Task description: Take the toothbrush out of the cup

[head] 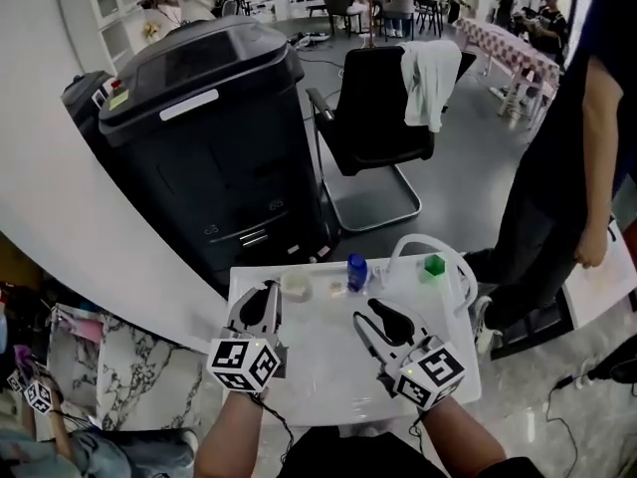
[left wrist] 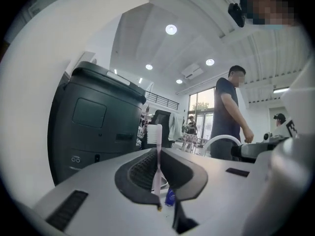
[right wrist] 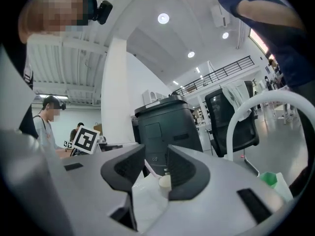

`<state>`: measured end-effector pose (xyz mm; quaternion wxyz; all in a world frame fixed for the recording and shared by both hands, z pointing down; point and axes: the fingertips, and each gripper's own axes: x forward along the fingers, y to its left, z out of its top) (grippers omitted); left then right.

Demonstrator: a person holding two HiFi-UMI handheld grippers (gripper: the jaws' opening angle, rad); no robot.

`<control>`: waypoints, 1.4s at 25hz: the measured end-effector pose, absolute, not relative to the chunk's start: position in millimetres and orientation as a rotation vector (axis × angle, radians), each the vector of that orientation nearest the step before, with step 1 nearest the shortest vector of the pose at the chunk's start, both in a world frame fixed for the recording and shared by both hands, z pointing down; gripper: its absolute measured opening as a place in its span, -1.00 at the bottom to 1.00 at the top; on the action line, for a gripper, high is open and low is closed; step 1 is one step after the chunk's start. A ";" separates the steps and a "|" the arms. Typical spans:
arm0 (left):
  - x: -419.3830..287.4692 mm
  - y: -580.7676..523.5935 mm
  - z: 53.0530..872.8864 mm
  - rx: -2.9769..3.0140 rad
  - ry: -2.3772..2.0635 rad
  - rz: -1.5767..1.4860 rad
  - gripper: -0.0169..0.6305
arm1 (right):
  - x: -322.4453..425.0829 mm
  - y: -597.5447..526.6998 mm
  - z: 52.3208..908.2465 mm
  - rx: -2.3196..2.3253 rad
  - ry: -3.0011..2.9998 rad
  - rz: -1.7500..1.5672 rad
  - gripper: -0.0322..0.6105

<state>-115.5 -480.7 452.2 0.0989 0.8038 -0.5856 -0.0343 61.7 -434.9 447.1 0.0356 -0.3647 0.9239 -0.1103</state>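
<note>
Left gripper view shows the left gripper (left wrist: pixel 158 157) with its jaws pressed together on the toothbrush (left wrist: pixel 156 146); the toothbrush stands straight up, bristles on top. Head view shows the cup (head: pixel 296 285) on the white table (head: pixel 328 386), just beside that gripper; a blue bottle (head: pixel 356 270) is near it. Right gripper view shows the right gripper (right wrist: pixel 156 154) with jaws apart, holding nothing.

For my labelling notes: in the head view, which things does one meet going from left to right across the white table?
left gripper → clear cup → blue bottle → green block
</note>
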 end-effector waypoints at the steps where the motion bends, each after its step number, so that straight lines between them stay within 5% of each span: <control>1: -113.2 -473.2 447.4 2.388 -1.740 -0.103 -0.85 | 63.0 -430.3 444.8 -1.113 2.839 -0.333 -0.44; 20: -69.6 -298.2 411.2 2.396 -1.928 -0.011 -0.85 | 84.8 -326.5 420.6 -0.914 2.878 -0.324 -0.45; 35: -103.6 -220.9 415.2 2.444 -1.887 0.061 -0.85 | 40.2 -279.3 430.5 -0.956 2.853 -0.381 -0.45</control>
